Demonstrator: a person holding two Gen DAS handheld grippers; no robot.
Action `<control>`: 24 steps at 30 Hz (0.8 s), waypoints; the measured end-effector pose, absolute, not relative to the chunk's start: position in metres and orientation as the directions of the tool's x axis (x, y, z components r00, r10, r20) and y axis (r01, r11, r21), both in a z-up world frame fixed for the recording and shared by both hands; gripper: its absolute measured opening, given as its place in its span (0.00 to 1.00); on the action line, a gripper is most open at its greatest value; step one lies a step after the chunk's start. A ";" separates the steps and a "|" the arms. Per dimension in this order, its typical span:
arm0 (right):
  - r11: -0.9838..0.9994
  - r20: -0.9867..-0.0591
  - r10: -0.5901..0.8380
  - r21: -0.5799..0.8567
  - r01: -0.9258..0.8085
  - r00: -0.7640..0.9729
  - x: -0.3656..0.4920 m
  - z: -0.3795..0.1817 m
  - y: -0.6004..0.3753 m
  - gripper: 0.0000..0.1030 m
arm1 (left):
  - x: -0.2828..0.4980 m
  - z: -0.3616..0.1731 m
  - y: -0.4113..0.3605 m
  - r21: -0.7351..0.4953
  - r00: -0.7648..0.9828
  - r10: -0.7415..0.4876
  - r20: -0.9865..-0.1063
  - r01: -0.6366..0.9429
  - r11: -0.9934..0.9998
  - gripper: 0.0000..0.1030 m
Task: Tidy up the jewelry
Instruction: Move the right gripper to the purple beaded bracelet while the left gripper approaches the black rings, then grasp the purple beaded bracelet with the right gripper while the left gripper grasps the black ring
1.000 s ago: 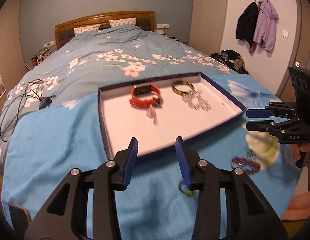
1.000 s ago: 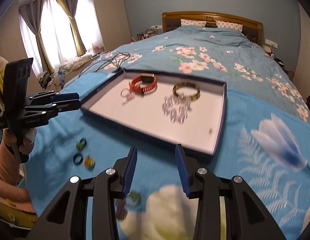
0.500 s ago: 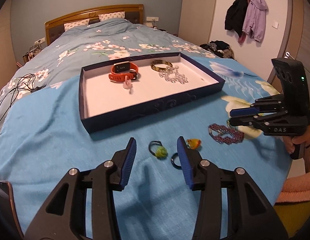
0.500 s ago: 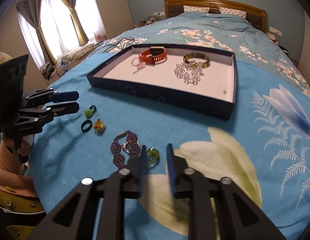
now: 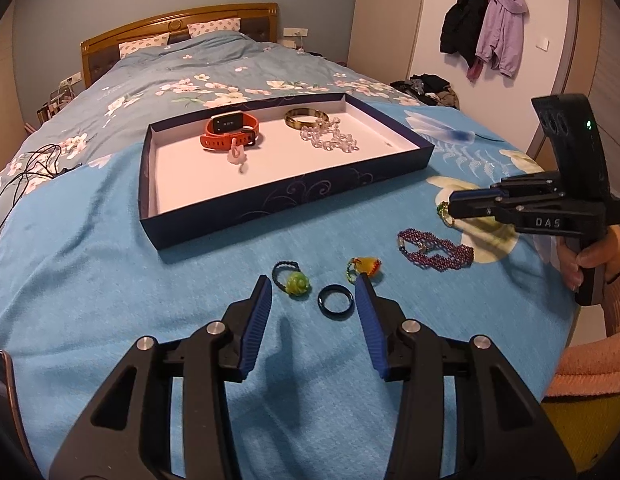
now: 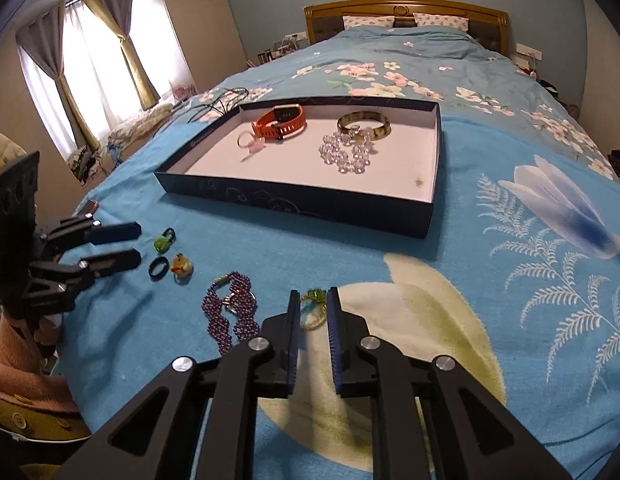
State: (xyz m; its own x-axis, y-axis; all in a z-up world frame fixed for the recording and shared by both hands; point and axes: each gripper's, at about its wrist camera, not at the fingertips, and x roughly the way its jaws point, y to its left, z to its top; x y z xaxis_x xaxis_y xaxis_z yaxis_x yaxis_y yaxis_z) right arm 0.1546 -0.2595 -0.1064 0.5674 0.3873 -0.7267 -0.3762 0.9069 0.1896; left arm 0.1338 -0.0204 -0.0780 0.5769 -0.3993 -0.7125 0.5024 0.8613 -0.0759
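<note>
A dark blue tray (image 5: pixel 293 196) (image 6: pixel 297 200) lies on the bed with an orange watch (image 5: pixel 229 130), a gold bangle (image 5: pixel 305 118), a clear bead bracelet (image 5: pixel 330 140) and a pink ring (image 5: pixel 235 156) inside. Loose on the blanket are a green ring (image 5: pixel 295 283), a black ring (image 5: pixel 336 300), a yellow ring (image 5: pixel 366 266) and a purple bead bracelet (image 5: pixel 436 250) (image 6: pixel 231 312). My left gripper (image 5: pixel 312 292) is open around the black ring. My right gripper (image 6: pixel 313 300) (image 5: pixel 450 206) has narrowed its fingers around a small green-gold bracelet (image 6: pixel 314 307), with a gap still showing.
The bed has a blue floral blanket (image 5: pixel 89 272). Black cables (image 5: pixel 25 176) lie at the left of the bed. Coats (image 5: pixel 486 44) hang on the wall to the right. Curtained windows (image 6: pixel 81 64) are on the other side.
Both grippers have moved lower and nearer the loose jewelry. My right gripper's fingers have narrowed from wide open around the green-gold bracelet. My left gripper now frames the black ring.
</note>
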 end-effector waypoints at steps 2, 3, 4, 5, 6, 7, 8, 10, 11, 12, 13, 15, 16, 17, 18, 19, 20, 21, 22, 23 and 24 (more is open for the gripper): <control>0.901 -0.716 0.400 0.192 -0.390 0.572 0.151 -0.103 -0.260 0.19 | 0.133 -0.079 -0.022 -0.074 0.573 -0.400 -0.716 0.506 0.859 0.41; 0.897 -0.711 0.408 0.194 -0.398 0.572 0.149 -0.101 -0.259 0.20 | 0.132 -0.080 -0.022 -0.075 0.570 -0.402 -0.716 0.509 0.857 0.41; 0.891 -0.707 0.416 0.191 -0.412 0.572 0.146 -0.099 -0.257 0.21 | 0.132 -0.081 -0.023 -0.074 0.568 -0.401 -0.718 0.511 0.857 0.41; 0.886 -0.705 0.421 0.185 -0.425 0.571 0.143 -0.097 -0.255 0.22 | 0.132 -0.082 -0.024 -0.073 0.566 -0.401 -0.720 0.512 0.856 0.41; 0.881 -0.704 0.426 0.182 -0.436 0.568 0.141 -0.096 -0.252 0.22 | 0.132 -0.082 -0.024 -0.074 0.565 -0.402 -0.721 0.514 0.854 0.41; 0.873 -0.704 0.435 0.180 -0.453 0.561 0.139 -0.096 -0.249 0.23 | 0.132 -0.082 -0.024 -0.074 0.563 -0.404 -0.721 0.517 0.853 0.41; 0.872 -0.705 0.435 0.173 -0.458 0.560 0.137 -0.096 -0.246 0.27 | 0.132 -0.083 -0.025 -0.073 0.561 -0.404 -0.722 0.519 0.851 0.41; 0.876 -0.711 0.421 0.159 -0.455 0.563 0.136 -0.097 -0.243 0.28 | 0.131 -0.083 -0.026 -0.070 0.561 -0.403 -0.723 0.521 0.851 0.41; 0.876 -0.713 0.423 0.164 -0.454 0.559 0.136 -0.099 -0.243 0.28 | 0.131 -0.083 -0.026 -0.069 0.561 -0.402 -0.724 0.521 0.851 0.41; 0.872 -0.711 0.432 0.173 -0.457 0.554 0.135 -0.099 -0.242 0.28 | 0.131 -0.083 -0.026 -0.069 0.560 -0.403 -0.724 0.522 0.850 0.41; 0.866 -0.709 0.443 0.181 -0.466 0.548 0.134 -0.100 -0.241 0.28 | 0.131 -0.084 -0.027 -0.070 0.559 -0.403 -0.725 0.522 0.850 0.41; 0.855 -0.720 0.449 0.175 -0.488 0.529 0.132 -0.103 -0.235 0.28 | 0.131 -0.084 -0.027 -0.069 0.558 -0.400 -0.727 0.521 0.851 0.42; 0.853 -0.724 0.448 0.172 -0.493 0.524 0.131 -0.104 -0.233 0.28 | 0.131 -0.084 -0.027 -0.070 0.557 -0.400 -0.728 0.520 0.851 0.42; 0.850 -0.729 0.448 0.170 -0.498 0.517 0.130 -0.106 -0.231 0.28 | 0.131 -0.084 -0.027 -0.071 0.556 -0.400 -0.729 0.519 0.852 0.42; 0.848 -0.735 0.448 0.168 -0.503 0.509 0.129 -0.108 -0.229 0.28 | 0.132 -0.085 -0.027 -0.071 0.555 -0.399 -0.730 0.519 0.852 0.42; 0.848 -0.740 0.443 0.161 -0.505 0.506 0.128 -0.109 -0.227 0.28 | 0.132 -0.085 -0.027 -0.070 0.555 -0.398 -0.730 0.518 0.852 0.42; 0.849 -0.747 0.432 0.149 -0.506 0.505 0.127 -0.111 -0.225 0.28 | 0.132 -0.085 -0.027 -0.070 0.555 -0.397 -0.731 0.518 0.853 0.41; 0.851 -0.752 0.423 0.138 -0.507 0.506 0.127 -0.112 -0.224 0.28 | 0.133 -0.085 -0.028 -0.070 0.555 -0.397 -0.731 0.518 0.853 0.41; 0.852 -0.756 0.413 0.124 -0.508 0.508 0.126 -0.114 -0.222 0.29 | 0.132 -0.086 -0.027 -0.070 0.554 -0.397 -0.732 0.518 0.852 0.41; 0.852 -0.756 0.410 0.116 -0.511 0.511 0.125 -0.114 -0.221 0.29 | 0.132 -0.086 -0.027 -0.070 0.554 -0.397 -0.732 0.518 0.852 0.41; 0.851 -0.756 0.408 0.113 -0.512 0.512 0.124 -0.114 -0.221 0.28 | 0.133 -0.086 -0.027 -0.070 0.553 -0.397 -0.732 0.519 0.852 0.41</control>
